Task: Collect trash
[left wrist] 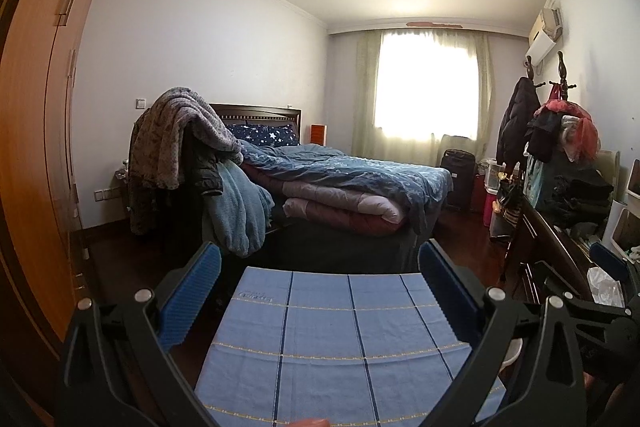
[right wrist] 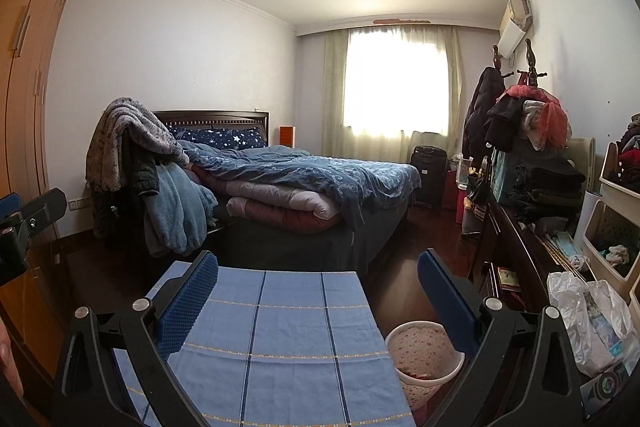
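Bed [right wrist: 304, 179] w/ blue quilt fills mid-room, wardrobe [left wrist: 36, 147] at left; bench [right wrist: 280, 339] under blue checked cloth sits close in front; white waste basket [right wrist: 424, 359] stands on floor just right of bench; crumpled plastic bag [right wrist: 588, 323] lies on dresser at right; left claw [left wrist: 320, 291] and right claw [right wrist: 318, 291] both spread apart, holding nothing.

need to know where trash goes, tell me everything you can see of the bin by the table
The waste bin is a small round basket with a white rim and pale perforated walls that look like plastic. It stands upright on the dark wood floor, close against the right edge of the blue checked tablecloth, left of the dark dresser. Something reddish lies inside near the rim. The right gripper hangs above it with jaws open, partly hiding its right side.
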Demonstrator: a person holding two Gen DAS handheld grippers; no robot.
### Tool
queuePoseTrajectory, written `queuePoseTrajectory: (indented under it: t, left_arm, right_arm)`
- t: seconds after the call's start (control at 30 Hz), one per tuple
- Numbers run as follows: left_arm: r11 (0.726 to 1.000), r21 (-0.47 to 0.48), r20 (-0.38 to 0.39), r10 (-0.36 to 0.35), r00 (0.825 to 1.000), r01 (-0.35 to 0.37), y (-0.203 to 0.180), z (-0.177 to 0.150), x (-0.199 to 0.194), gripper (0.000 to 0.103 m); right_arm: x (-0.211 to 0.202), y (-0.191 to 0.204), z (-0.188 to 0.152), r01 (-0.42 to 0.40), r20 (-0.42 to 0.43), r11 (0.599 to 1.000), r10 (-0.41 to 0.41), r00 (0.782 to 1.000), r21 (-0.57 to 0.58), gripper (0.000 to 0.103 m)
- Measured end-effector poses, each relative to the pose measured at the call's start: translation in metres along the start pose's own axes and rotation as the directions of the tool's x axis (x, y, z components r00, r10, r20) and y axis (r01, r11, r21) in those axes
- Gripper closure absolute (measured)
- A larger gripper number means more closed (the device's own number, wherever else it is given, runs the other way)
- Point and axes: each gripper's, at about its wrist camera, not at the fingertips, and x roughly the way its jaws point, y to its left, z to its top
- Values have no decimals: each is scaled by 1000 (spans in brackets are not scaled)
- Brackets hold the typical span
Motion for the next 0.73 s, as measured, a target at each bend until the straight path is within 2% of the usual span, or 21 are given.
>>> queuePoseTrajectory:
  t: [0.47, 0.73]
  left_arm:
    - [999, -28, 59, -22, 998, 24, 10, -3, -7, 3]
    - [997, -60, -50, -44, 998, 41, 27, -24, 24, 3]
  right_arm:
    - [2, 0, -5, 8, -14, 1000, -8, 1000, -4, 4]
    - [31, 4, -22, 0, -117, 1000, 0, 993, -4, 4]
